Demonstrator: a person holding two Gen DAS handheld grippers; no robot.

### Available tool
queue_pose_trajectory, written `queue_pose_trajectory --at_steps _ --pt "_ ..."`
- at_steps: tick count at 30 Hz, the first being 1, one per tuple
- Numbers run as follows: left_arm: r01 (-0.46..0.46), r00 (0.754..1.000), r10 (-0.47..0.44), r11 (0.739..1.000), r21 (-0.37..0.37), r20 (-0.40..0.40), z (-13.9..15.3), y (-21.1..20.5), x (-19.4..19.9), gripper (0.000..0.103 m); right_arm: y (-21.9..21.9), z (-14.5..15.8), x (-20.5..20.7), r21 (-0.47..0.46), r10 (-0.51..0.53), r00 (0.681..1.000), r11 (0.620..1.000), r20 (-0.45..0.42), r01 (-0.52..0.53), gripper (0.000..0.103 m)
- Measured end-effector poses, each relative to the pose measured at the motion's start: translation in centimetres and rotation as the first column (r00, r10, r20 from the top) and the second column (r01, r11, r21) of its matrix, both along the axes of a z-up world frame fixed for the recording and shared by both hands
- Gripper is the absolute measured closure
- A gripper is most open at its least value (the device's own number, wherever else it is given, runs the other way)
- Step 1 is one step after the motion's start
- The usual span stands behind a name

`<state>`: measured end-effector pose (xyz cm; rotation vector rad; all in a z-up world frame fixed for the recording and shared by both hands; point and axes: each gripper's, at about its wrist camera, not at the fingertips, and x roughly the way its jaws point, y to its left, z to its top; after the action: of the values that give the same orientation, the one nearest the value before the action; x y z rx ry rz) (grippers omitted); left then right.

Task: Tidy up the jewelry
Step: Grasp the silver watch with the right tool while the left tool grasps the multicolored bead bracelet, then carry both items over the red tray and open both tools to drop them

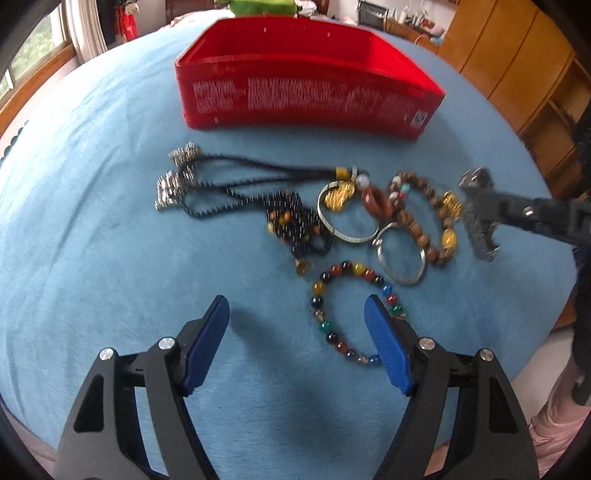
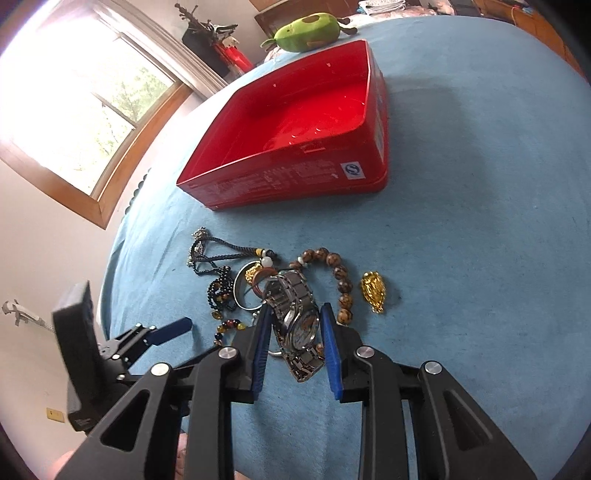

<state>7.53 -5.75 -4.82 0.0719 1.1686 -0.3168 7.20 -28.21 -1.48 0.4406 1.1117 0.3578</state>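
An empty red box (image 1: 306, 96) (image 2: 295, 122) stands on the blue cloth behind a pile of jewelry. The pile holds a black cord necklace (image 1: 221, 184), silver bangles (image 1: 347, 221), a brown bead bracelet (image 1: 424, 218) (image 2: 338, 273), a gold pendant (image 2: 373, 291) and a multicolored bead bracelet (image 1: 347, 314). My left gripper (image 1: 295, 325) is open just before the multicolored bracelet. My right gripper (image 2: 294, 332) is shut on a metal watch (image 2: 299, 325) (image 1: 478, 214) and holds it at the right of the pile.
A green plush toy (image 2: 310, 31) lies behind the box. A window (image 2: 85, 99) is at the left. Wooden cabinets (image 1: 517, 62) stand at the right. The left gripper's blue finger (image 2: 171, 330) shows low left in the right wrist view.
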Motion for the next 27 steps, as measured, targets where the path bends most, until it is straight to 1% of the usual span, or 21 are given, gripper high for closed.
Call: queue_pose_trajectory --at_steps 3,4,5,7,8,9,10,11,12,15,17,20,23,27 --pt "-0.003 1.000 0.002 0.999 0.049 0.018 -0.4 -0.8 -0.1 0.035 -0.1 -0.1 -0.2 0.001 -0.006 1.000 1.000 -0.002 0.006 0.076" --pt "-0.003 1.000 0.002 0.999 0.054 0.019 -0.5 -1.1 -0.2 0.042 -0.1 0.0 -0.1 0.000 -0.009 1.000 1.000 -0.001 0.009 0.076" --pt "-0.010 1.000 0.009 0.998 0.064 0.019 -0.5 -1.3 -0.1 0.045 -0.2 0.0 -0.2 0.000 -0.012 1.000 1.000 0.002 0.012 0.076" --pt "-0.021 1.000 0.019 0.997 0.073 0.022 -0.2 -1.4 -0.1 0.064 -0.5 0.2 -0.3 0.005 -0.015 1.000 1.000 0.008 0.015 0.076" --pt "-0.021 1.000 0.020 0.997 0.073 0.023 -0.2 -1.5 -0.1 0.069 -0.5 0.3 -0.3 0.008 -0.016 1.000 1.000 0.011 0.016 0.076" --pt "-0.023 0.999 0.021 0.997 0.074 0.026 -0.2 -1.6 0.0 0.078 -0.6 0.3 -0.3 0.010 -0.016 1.000 1.000 0.012 0.016 0.076" --pt "-0.025 0.999 0.022 0.997 0.077 0.028 -0.2 -1.3 0.3 0.084 -0.7 0.3 -0.4 0.011 -0.017 1.000 1.000 0.012 0.016 0.076" --pt "-0.024 0.999 0.022 0.997 0.077 0.032 -0.3 -1.4 0.2 0.093 -0.7 0.4 -0.5 0.014 -0.016 1.000 1.000 0.012 0.016 0.076" --pt "-0.023 0.999 0.021 0.997 0.075 0.032 -0.3 -1.3 0.4 0.096 -0.7 0.4 -0.5 0.016 -0.015 1.000 1.000 0.014 0.015 0.076" --pt "-0.039 0.999 0.038 0.999 0.025 0.026 -0.2 -0.5 0.6 0.097 -0.6 0.6 -0.6 0.016 -0.006 1.000 1.000 0.020 0.006 0.076" --pt "-0.042 0.999 0.042 0.999 0.006 0.028 0.2 0.5 0.6 0.097 -0.7 0.8 -0.7 0.017 -0.001 1.000 1.000 0.024 0.001 0.076" --pt "-0.045 0.998 0.046 0.998 -0.034 0.041 1.2 1.2 0.6 0.097 -0.7 1.1 -0.6 0.012 -0.002 0.999 1.000 0.033 0.002 0.076" --pt "-0.042 0.995 0.048 0.996 -0.077 0.083 3.2 1.6 -0.1 0.097 -0.9 1.5 -0.4 0.011 -0.002 0.999 1.000 0.043 0.002 0.076" --pt "-0.020 0.989 0.041 0.989 -0.147 0.143 6.6 2.2 0.3 0.097 -1.0 2.5 0.3 0.014 -0.003 0.998 1.000 0.070 0.002 0.076"
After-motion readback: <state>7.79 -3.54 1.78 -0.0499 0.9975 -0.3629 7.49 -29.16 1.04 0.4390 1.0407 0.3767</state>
